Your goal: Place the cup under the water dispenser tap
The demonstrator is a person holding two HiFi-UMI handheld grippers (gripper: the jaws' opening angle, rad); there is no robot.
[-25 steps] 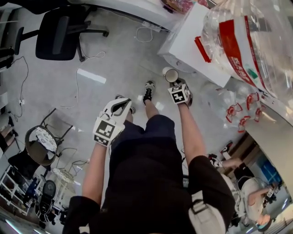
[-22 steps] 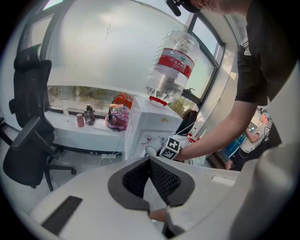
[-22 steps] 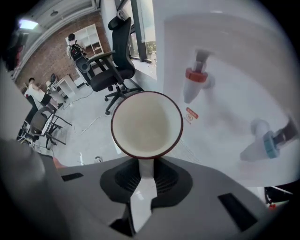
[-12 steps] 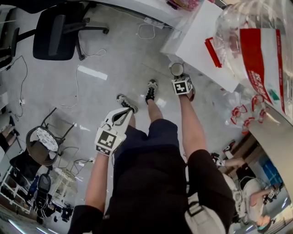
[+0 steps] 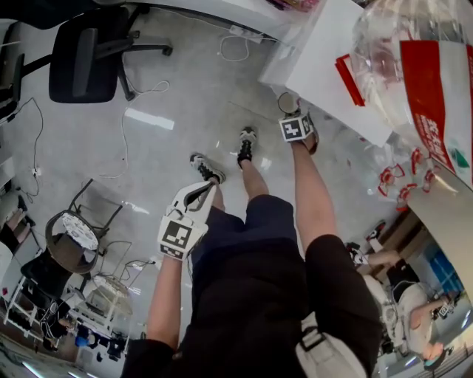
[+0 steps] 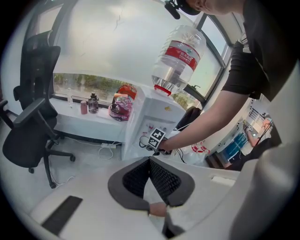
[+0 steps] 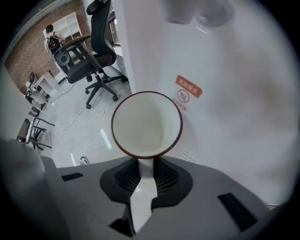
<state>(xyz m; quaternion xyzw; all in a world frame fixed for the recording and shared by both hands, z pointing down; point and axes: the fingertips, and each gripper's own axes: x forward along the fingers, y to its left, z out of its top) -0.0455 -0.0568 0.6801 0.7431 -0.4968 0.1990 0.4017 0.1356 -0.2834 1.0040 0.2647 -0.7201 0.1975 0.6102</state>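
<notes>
A white cup [image 7: 146, 124] with a dark red rim hangs mouth-up in front of the white water dispenser [image 7: 225, 93]. My right gripper [image 7: 146, 164] is shut on the cup's handle and points down. Two taps [image 7: 180, 14] show at the top of the right gripper view, above the cup. In the head view the cup [image 5: 287, 102] and right gripper [image 5: 290, 112] sit close against the dispenser body [image 5: 325, 59], under the big water bottle [image 5: 421, 66]. My left gripper [image 5: 201, 190] hangs by the person's left leg, its jaws touching at the tips and holding nothing [image 6: 150, 161].
A black office chair [image 5: 81, 52] stands at the far left, with cables [image 5: 236, 52] and a white strip [image 5: 148, 119] on the floor. Empty bottles [image 5: 392, 184] lie right of the dispenser. A round stool [image 5: 70, 240] stands at the left. A desk [image 6: 89, 119] with jars is left of the dispenser.
The right gripper has carried the cup farther in toward the dispenser, upward in the head view. The left gripper has dropped lower beside the leg.
</notes>
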